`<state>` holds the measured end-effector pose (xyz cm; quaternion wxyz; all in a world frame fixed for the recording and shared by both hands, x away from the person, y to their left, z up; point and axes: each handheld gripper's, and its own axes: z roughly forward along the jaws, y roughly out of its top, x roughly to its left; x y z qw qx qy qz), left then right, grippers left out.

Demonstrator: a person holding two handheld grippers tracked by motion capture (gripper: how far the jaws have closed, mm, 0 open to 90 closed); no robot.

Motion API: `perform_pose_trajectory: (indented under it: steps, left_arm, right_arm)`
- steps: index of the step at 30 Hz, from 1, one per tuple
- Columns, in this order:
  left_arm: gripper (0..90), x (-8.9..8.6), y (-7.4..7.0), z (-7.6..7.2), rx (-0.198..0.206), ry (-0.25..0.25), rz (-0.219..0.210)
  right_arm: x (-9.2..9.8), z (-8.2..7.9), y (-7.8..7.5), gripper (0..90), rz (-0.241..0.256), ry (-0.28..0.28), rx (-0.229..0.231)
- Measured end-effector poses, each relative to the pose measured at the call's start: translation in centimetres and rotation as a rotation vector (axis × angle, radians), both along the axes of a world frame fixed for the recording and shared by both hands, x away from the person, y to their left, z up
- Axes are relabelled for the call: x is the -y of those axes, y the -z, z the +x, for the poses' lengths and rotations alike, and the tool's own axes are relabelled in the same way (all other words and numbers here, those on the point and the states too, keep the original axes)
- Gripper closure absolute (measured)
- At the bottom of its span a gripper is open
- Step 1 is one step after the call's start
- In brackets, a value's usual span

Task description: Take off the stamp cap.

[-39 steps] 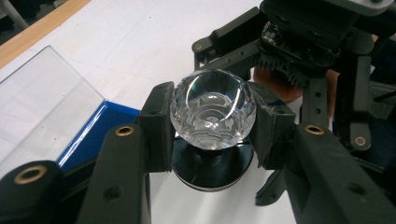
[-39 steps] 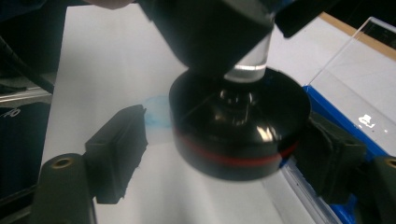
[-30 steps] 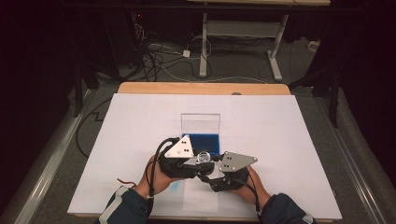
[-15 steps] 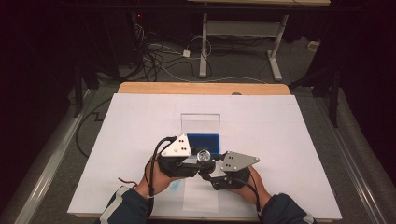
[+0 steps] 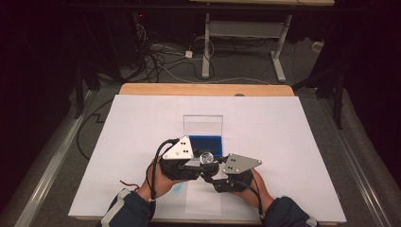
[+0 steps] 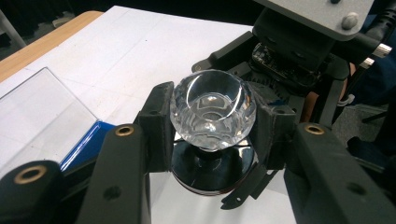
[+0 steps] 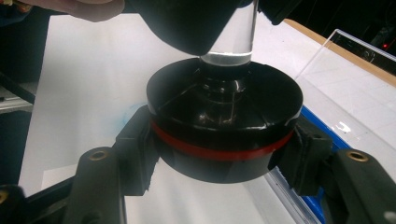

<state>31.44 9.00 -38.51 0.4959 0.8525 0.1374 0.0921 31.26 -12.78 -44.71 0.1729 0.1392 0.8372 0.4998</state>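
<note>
White paper covers the desk (image 5: 283, 142), cables beyond it. Low centre of the high view, the left gripper (image 6: 210, 135) clamps a clear glass knob (image 6: 212, 107) while the right gripper (image 7: 224, 154) clamps its black base (image 7: 224, 126). Twisting them apart likely calls for steady, coaxial rotation without squeezing harder.

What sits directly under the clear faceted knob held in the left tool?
Under the clear faceted knob sits a black round base with a red band, gripped by the right tool. The joint between the two is hidden, as is the base's underside.
</note>
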Motion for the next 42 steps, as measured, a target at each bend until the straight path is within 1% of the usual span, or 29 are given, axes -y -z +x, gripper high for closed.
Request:
perform_pose_trajectory:
  steps: [9,10,11,14,15,17,19,23,24,26,28,30,33,34,42]
  left_arm:
    - [54.1,-0.16,0.19,0.1,-0.011,0.003,-0.007]
    - [54.2,-0.17,0.21,0.13,-0.013,0.004,-0.007]
    - [54.2,-0.16,0.24,0.13,-0.012,0.005,-0.005]
    - [54.2,-0.2,0.29,0.18,-0.016,0.007,-0.008]
    - [54.2,-0.22,0.28,0.16,-0.014,0.006,-0.008]
    - [54.1,-0.25,0.25,0.13,-0.011,0.004,-0.014]
    - [54.1,-0.21,0.26,0.09,-0.005,0.006,-0.007]
    - [54.2,-0.17,0.55,0.14,-0.018,0.006,-0.017]
    - [54.2,-0.17,0.54,0.15,-0.018,0.008,-0.019]
    - [54.2,-0.11,0.52,0.09,-0.015,0.008,-0.021]
    - [54.2,-0.08,0.5,0.03,-0.012,0.009,-0.022]
    - [54.1,-0.08,0.52,0.03,-0.013,0.011,-0.024]
    - [54.2,-0.05,0.52,0.02,-0.009,0.013,-0.024]
    - [54.2,-0.04,0.53,0.0,-0.009,0.014,-0.026]
    - [54.2,-0.01,0.55,-0.03,-0.006,0.016,-0.026]
  right_arm:
    - [-0.01,0.03,-0.02,39.0,-0.018,-0.005,-0.002]
    - [0.01,0.02,-0.01,39.0,-0.015,-0.005,-0.012]
    - [-0.01,0.05,-0.03,39.1,-0.022,-0.007,-0.016]
    - [0.0,0.05,-0.04,39.1,-0.025,-0.006,-0.017]
    - [0.06,0.05,-0.11,39.2,-0.031,-0.009,-0.015]
    - [0.13,0.06,-0.2,39.1,-0.028,-0.013,-0.02]
    - [0.06,0.0,-0.19,39.0,-0.033,-0.006,-0.016]
    - [0.1,0.16,-0.04,38.9,-0.033,-0.021,-0.035]
    - [0.13,0.14,0.02,38.8,-0.019,-0.02,-0.048]
    - [0.13,0.13,0.05,38.7,-0.013,-0.02,-0.053]
    - [0.16,0.17,0.14,38.6,0.006,-0.028,-0.063]
    - [0.17,0.19,0.17,38.6,0.011,-0.03,-0.065]
    - [0.23,0.26,0.24,38.6,0.024,-0.034,-0.081]
    - [0.25,0.28,0.28,38.5,0.026,-0.039,-0.087]
    - [0.34,0.35,0.39,38.5,0.032,-0.039,-0.091]
